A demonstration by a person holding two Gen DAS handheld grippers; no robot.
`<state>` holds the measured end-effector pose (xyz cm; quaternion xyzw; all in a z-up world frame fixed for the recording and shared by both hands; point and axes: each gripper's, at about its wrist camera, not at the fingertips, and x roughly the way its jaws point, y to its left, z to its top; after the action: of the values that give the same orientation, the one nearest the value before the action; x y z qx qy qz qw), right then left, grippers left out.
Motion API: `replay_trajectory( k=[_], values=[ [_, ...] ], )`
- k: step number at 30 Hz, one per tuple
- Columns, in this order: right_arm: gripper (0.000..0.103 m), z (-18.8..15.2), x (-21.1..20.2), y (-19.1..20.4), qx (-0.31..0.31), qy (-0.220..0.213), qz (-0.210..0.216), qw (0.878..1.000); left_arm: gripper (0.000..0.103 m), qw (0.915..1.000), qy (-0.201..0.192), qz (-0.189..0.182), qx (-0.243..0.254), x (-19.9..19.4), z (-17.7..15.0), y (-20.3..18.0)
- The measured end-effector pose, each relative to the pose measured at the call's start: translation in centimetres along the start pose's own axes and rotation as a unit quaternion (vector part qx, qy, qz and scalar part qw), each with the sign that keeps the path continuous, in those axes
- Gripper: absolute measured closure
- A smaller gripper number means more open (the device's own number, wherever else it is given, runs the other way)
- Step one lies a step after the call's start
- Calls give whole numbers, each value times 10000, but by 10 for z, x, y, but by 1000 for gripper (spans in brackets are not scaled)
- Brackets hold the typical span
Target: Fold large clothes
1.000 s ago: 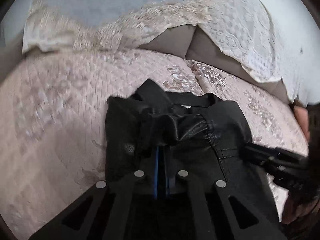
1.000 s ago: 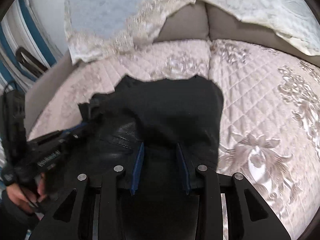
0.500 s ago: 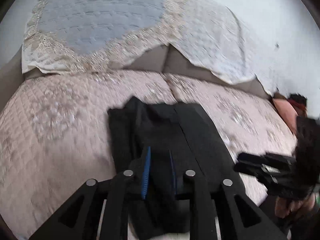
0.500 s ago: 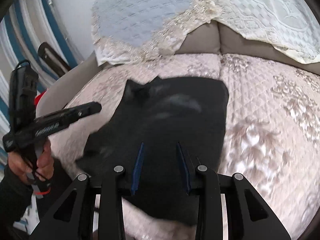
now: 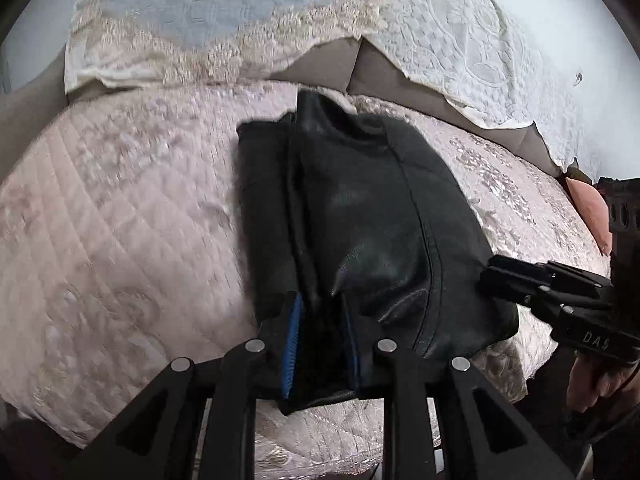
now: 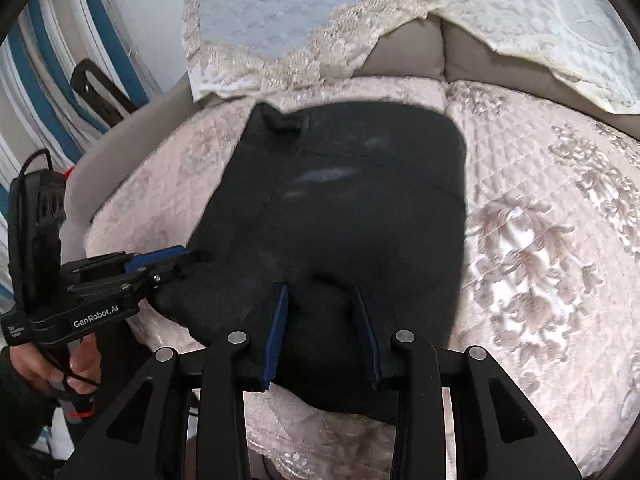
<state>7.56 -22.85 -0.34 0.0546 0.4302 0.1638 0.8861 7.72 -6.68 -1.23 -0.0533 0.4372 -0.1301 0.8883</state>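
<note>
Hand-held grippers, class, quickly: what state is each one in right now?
Left hand-held gripper: open, jaws just been opening; black garment between them, not pinched.
Right hand-held gripper: open over the garment, gripping nothing.

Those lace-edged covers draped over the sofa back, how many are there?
2. One with a pale blue centre hangs over the left part of the backrest; a cream one hangs over the right part. More could lie beyond the picture edges.

A home living room: a sofa with a quilted floral cover (image 5: 120,220), lace throws (image 6: 280,32) draped over its brown backrest (image 6: 404,52).
</note>
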Motion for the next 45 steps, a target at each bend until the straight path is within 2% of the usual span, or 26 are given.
replay_trajectory(
  k=[4, 7, 12, 15, 19, 29, 35, 39, 41, 45],
  values=[
    [68, 19, -7, -11, 51, -191, -158, 9997, 80, 9993, -318, 146, 130, -10, 34, -2],
    [68, 37, -2, -20, 121, -277, -217, 9993, 80, 9982, -457, 287, 249, 2, 65, -3],
    [68, 69, 20, -34, 176, -280, -324, 9989, 80, 9980, -407, 378, 304, 37, 104, -6],
    [68, 78, 42, -41, 233, -110, -319, 9992, 80, 9978, -228, 558, 274, 64, 112, 0],
    [68, 73, 70, -46, 268, 207, -301, 9990, 67, 9985, 44, 538, 12, 86, 100, 14],
    [68, 71, 71, -45, 213, 230, -334, 9990, 66, 9988, 32, 481, -12, 88, 94, 16],
    [67, 67, 44, -36, 120, 82, -293, 9995, 67, 9989, -90, 457, 47, 59, 91, 12],
    [61, 53, 24, -27, 33, -38, -199, 9998, 65, 9996, -233, 115, -69, 22, 75, 13],
    [58, 43, 17, -24, 83, -72, -166, 9998, 55, 9996, -273, -53, -102, 9, 62, 12],
    [53, 25, 28, -23, 171, 183, -137, 9996, 54, 9999, -25, 98, 96, 19, 38, 7]
  ],
)
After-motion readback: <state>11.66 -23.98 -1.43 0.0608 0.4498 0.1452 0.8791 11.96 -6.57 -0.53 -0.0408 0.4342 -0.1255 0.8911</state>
